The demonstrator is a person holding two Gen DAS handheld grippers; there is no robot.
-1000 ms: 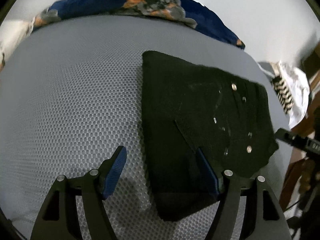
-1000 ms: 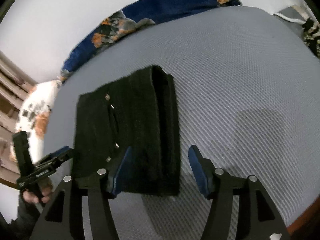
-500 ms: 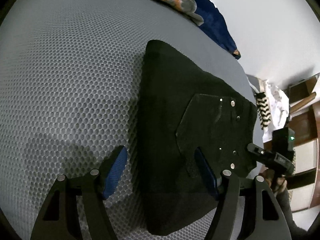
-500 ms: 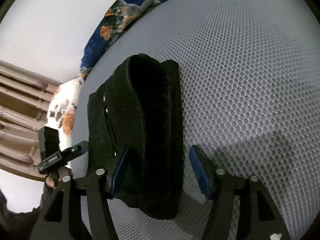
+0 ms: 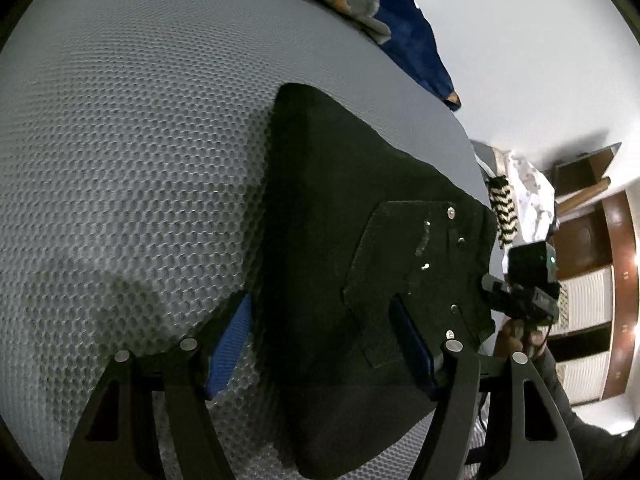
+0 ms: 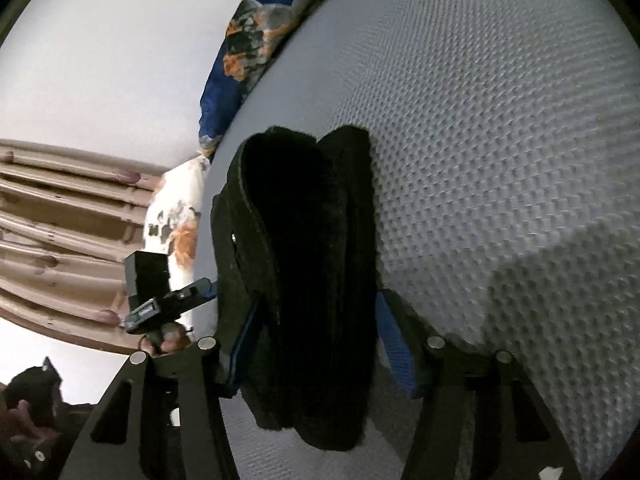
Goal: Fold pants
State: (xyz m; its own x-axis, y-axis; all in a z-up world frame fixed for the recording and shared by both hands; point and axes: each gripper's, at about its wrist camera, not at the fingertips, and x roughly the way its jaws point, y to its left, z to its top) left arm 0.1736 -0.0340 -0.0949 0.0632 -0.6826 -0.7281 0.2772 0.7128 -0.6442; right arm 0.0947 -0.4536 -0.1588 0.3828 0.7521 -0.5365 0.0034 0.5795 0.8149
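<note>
On the grey mesh mattress (image 5: 132, 168) the black pants (image 5: 344, 248) are lying folded into a thick stack, near the mattress's edge, rivets and a back pocket facing up. Left hand-held gripper (image 5: 320, 344) is sitting low with its blue pads spread apart, straddling the near end of the stack; not pinching anything as far as I can tell. Right hand-held gripper (image 6: 316, 344) is doing the same from the opposite side, jaws apart either side of the layered edge of the pants (image 6: 304, 280), cloth between the pads but not squeezed.

Handling judgement: fabric is looking like heavy denim-type cloth, soft and floppy but bulky, several layers deep, not slippery, not fragile. Layers are likely sliding apart if only the top one gets caught, so the grab should be taking the full thickness at the folded end, both sides together.

Mattress cover is looking honeycomb-textured and springy, giving some grip. Blue patterned bedding (image 5: 404, 36) is bunched along the far edge, well apart from the pants. White wall behind, brown wooden furniture (image 5: 612, 272) off to the side, a black-and-white striped cloth (image 5: 502, 216) lying beside the mattress.
</note>
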